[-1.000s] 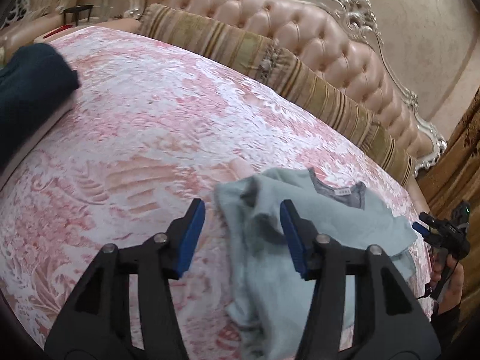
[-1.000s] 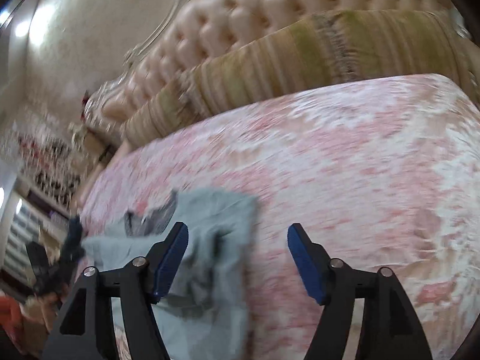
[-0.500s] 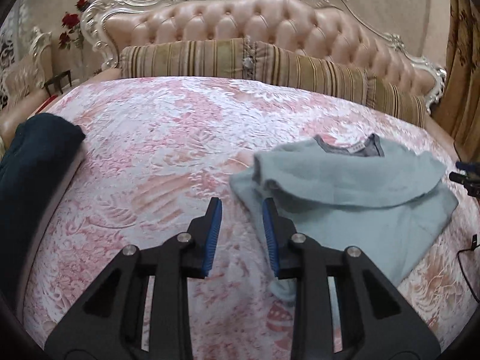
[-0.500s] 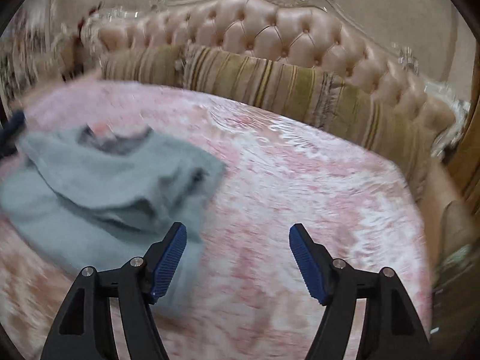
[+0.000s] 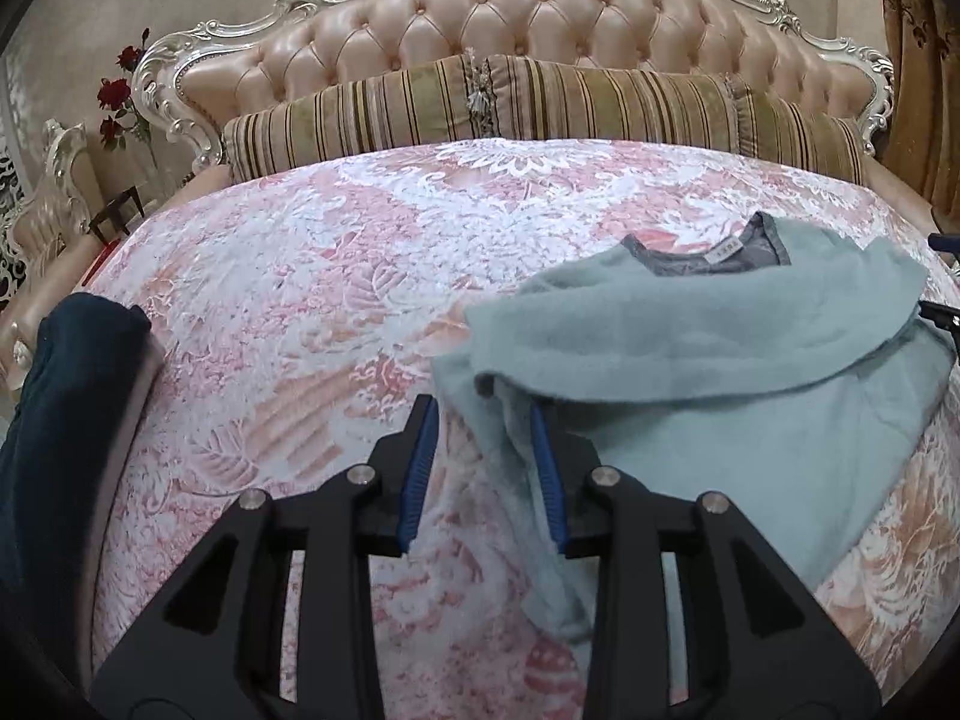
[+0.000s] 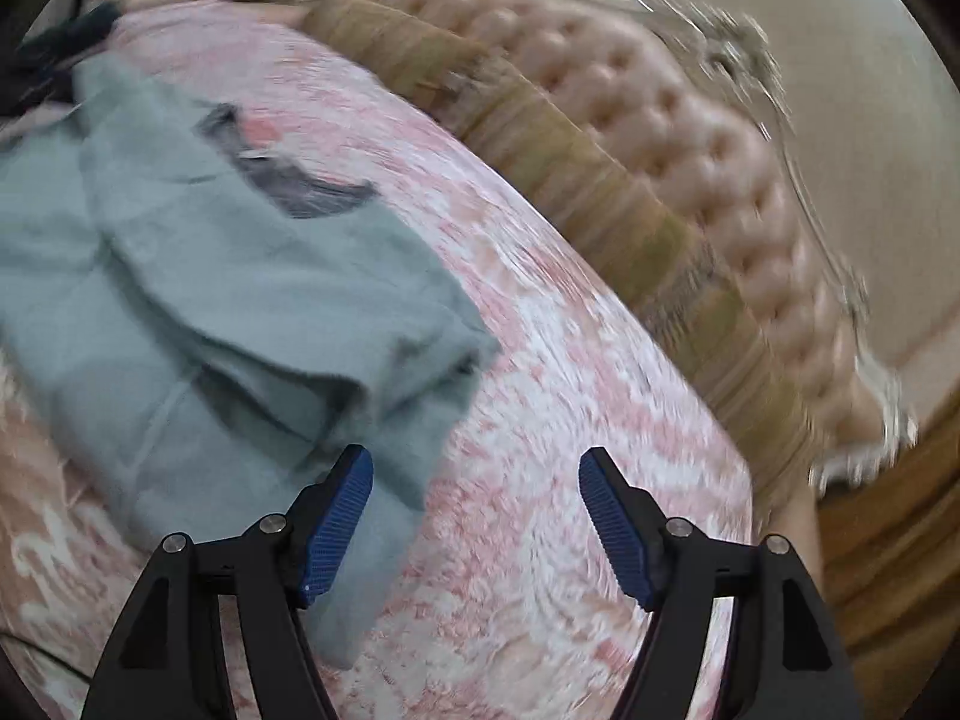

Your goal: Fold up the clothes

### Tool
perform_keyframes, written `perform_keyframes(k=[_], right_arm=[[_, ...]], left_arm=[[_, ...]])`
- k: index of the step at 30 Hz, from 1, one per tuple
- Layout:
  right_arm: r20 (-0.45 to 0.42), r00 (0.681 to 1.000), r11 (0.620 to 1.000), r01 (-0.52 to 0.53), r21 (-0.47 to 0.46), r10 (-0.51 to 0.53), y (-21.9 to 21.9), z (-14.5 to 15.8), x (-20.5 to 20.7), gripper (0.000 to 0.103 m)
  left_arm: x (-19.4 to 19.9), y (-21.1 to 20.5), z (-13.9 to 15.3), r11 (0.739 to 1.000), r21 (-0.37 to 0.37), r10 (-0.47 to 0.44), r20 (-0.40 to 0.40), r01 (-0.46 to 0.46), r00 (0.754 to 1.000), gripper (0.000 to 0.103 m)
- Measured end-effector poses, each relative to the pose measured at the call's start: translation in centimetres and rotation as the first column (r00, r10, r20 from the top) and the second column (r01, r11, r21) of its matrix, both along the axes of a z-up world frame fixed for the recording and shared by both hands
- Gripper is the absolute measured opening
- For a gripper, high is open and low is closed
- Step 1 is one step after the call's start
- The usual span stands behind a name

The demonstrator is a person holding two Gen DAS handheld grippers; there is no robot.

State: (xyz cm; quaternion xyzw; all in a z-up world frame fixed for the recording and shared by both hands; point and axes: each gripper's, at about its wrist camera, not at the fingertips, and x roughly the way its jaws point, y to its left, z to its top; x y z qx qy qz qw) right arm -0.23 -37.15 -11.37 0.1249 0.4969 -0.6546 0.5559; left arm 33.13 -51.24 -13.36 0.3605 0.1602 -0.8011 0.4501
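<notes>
Nearest, the left gripper (image 5: 483, 468) hangs over the left edge of the rumpled pale blue-green fleece top (image 5: 708, 372); its jaws are opening, fabric lies between the blue pads, and no pinch shows. Likewise the right gripper (image 6: 474, 516) spreads wider over the top's right edge, gripping nothing. The top lies on the pink-and-white patterned bedspread (image 5: 360, 276). Beyond run striped bolster pillows (image 5: 540, 102) and a tufted pink headboard (image 5: 510, 18).
</notes>
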Motion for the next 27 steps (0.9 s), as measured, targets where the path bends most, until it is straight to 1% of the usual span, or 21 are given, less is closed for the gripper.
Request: perform_keyframes(k=[2, 4, 5, 8, 11, 14, 15, 16, 17, 18, 19, 22, 27], right_arm=[[-0.008, 0.996, 0.996, -0.087, 0.013, 0.087, 0.8, -0.2, 0.4, 0.078], [0.023, 0.985, 0.985, -0.169, 0.022, 0.168, 1.4, -0.3, 0.9, 0.078], [0.047, 0.981, 0.982, -0.188, 0.015, 0.187, 1.3, -0.2, 1.1, 0.078], [0.106, 0.973, 0.979, -0.206, -0.014, 0.206, 0.6, -0.1, 1.2, 0.078], [0.112, 0.968, 0.974, -0.226, -0.010, 0.225, -0.4, -0.9, 1.5, 0.078], [0.145, 0.963, 0.974, -0.221, -0.044, 0.225, -1.1, -1.0, 1.1, 0.076], [0.165, 0.962, 0.976, -0.213, -0.052, 0.219, -1.4, -0.9, 0.7, 0.072], [0.187, 0.960, 0.977, -0.203, -0.058, 0.211, -1.6, -0.9, 0.3, 0.051], [0.210, 0.958, 0.980, -0.190, -0.058, 0.198, -1.9, -0.8, -0.1, 0.025], [0.233, 0.956, 0.983, -0.173, -0.054, 0.181, -2.3, -0.7, -0.4, 0.015], [0.252, 0.952, 0.985, -0.165, -0.056, 0.173, -2.4, -0.5, -0.7, 0.011], [0.299, 0.938, 0.984, -0.159, -0.074, 0.174, -2.5, 0.2, -1.2, 0.010], [0.328, 0.928, 0.984, -0.163, -0.077, 0.180, -3.1, 0.6, -1.4, 0.010]], left_arm=[[0.4, 0.1, 0.0, 1.000, 0.003, 0.004, -0.016, -0.004, 1.000, 0.037], [0.7, -0.1, 0.0, 1.000, 0.010, 0.011, -0.047, -0.011, 0.999, 0.040], [0.7, -0.2, 0.0, 1.000, 0.013, 0.015, -0.054, -0.014, 0.998, 0.040], [0.6, -0.2, -0.1, 1.000, 0.017, 0.012, -0.067, -0.011, 0.998, 0.040], [0.7, -0.1, 0.0, 1.000, 0.016, 0.008, -0.071, -0.007, 0.997, 0.040], [1.1, -0.2, 0.1, 1.000, 0.018, 0.015, -0.089, -0.013, 0.996, 0.040], [1.2, -0.2, 0.1, 1.000, 0.019, 0.017, -0.095, -0.015, 0.995, 0.040], [1.4, -0.3, 0.2, 1.000, 0.022, 0.022, -0.101, -0.020, 0.995, 0.040], [1.5, -0.4, 0.1, 0.999, 0.025, 0.025, -0.106, -0.023, 0.994, 0.040], [1.6, -0.4, 0.2, 0.999, 0.026, 0.028, -0.112, -0.025, 0.993, 0.040], [1.7, -0.5, 0.2, 0.999, 0.027, 0.030, -0.118, -0.027, 0.993, 0.040], [1.8, -0.5, 0.3, 0.999, 0.035, 0.022, -0.139, -0.018, 0.990, 0.040], [1.6, 0.0, 0.5, 0.999, 0.014, -0.027, -0.114, 0.029, 0.993, 0.040]])
